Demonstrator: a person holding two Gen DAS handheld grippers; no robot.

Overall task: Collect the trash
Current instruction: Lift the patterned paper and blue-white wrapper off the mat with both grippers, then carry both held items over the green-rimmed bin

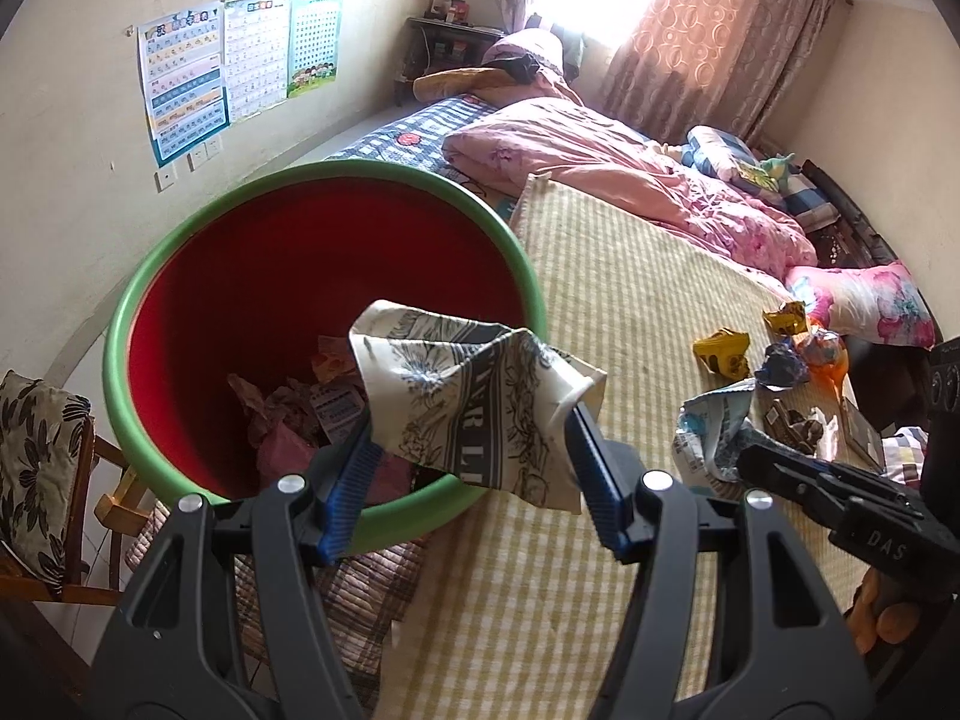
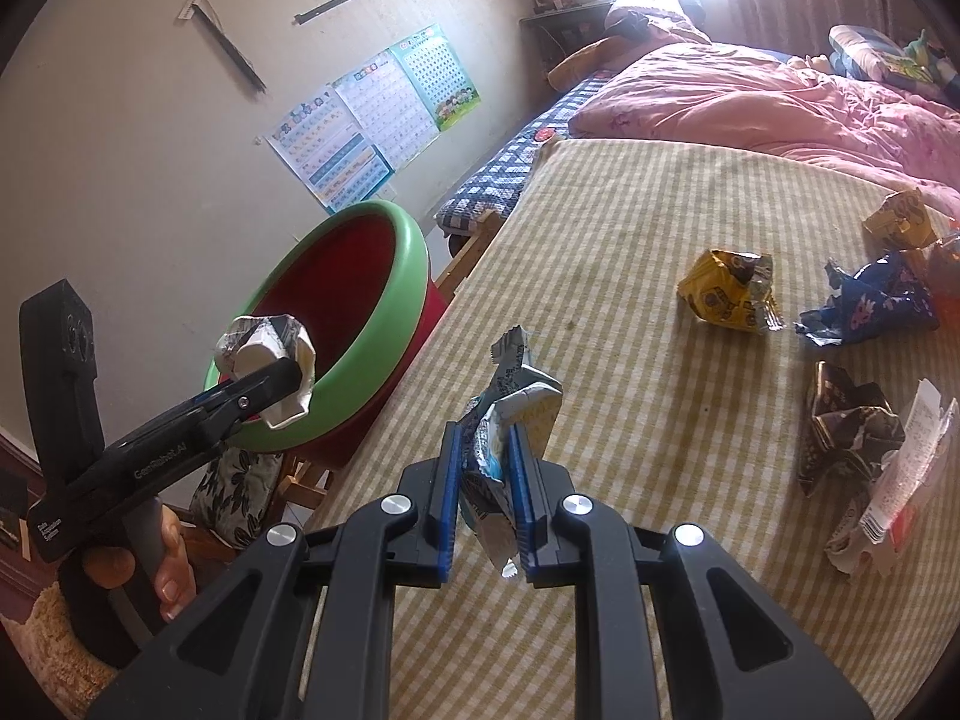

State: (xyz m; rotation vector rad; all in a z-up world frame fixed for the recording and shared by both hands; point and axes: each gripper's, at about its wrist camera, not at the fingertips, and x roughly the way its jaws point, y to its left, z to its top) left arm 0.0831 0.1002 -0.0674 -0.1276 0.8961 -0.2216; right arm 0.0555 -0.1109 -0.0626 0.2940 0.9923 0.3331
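Note:
My left gripper (image 1: 471,420) holds a crumpled cream paper cup with blue print (image 1: 474,402) at the near rim of the red bin with a green rim (image 1: 180,252); it also shows in the right wrist view (image 2: 282,384). The bin (image 2: 390,300) has several scraps inside. My right gripper (image 2: 486,462) is shut on a white and blue wrapper (image 2: 510,420) just above the checked mat. More trash lies on the mat: a yellow wrapper (image 2: 729,291), a dark blue wrapper (image 2: 870,306), a black wrapper (image 2: 846,426), and a clear packet (image 2: 900,480).
The yellow checked mat (image 2: 630,240) covers the bed. A pink quilt (image 1: 630,174) and pillows lie at the far side. The bin sits on a wooden chair with a floral cushion (image 1: 36,468) beside the bed edge. Posters (image 1: 240,60) hang on the wall.

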